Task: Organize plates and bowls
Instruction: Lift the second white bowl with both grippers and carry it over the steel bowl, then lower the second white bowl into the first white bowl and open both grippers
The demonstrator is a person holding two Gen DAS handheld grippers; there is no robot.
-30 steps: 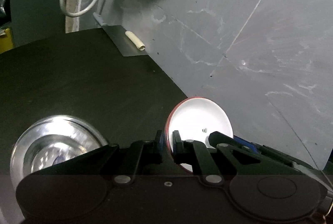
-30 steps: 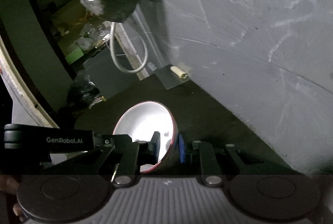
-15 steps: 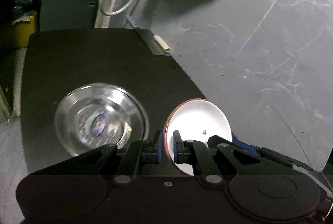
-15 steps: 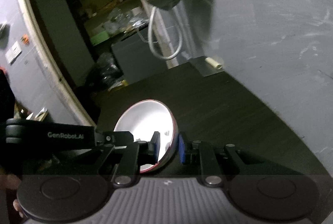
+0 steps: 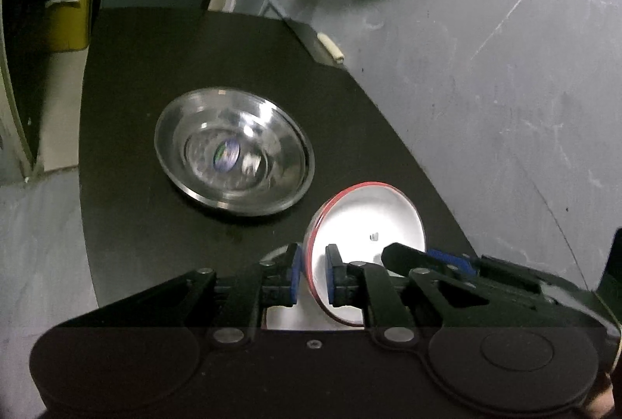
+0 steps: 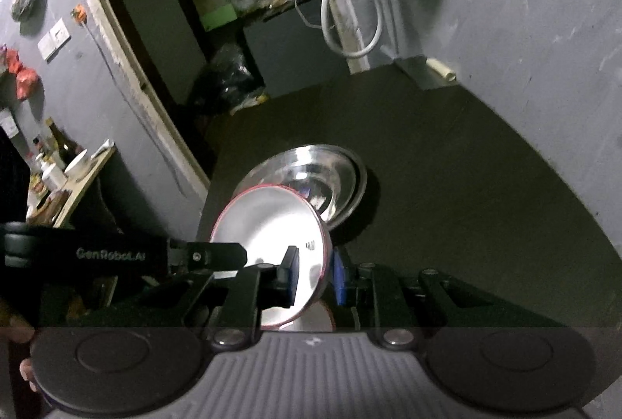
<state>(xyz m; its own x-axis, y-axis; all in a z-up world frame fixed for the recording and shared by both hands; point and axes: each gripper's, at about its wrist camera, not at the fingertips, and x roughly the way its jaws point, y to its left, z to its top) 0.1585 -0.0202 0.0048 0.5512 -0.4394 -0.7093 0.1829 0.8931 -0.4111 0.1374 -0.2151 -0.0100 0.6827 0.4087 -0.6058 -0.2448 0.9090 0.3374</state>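
Bowl, steel [image 5: 233, 152], sits alone on dark round table [image 5: 128, 209], left of centre in left wrist view; just right of it, red-rimmed white plate [image 5: 365, 220] held on edge above the table, both grippers pinching its rim; left gripper [image 5: 311, 279] closed on near-left rim, pads either side; right gripper [image 6: 315, 275] likewise closed on opposite rim, plate tilted, partly overlapping the bowl in right wrist view. Risk: two thin rim grips on a glossy plate; uneven release or twist could slip it, striking the bowl or table edge.
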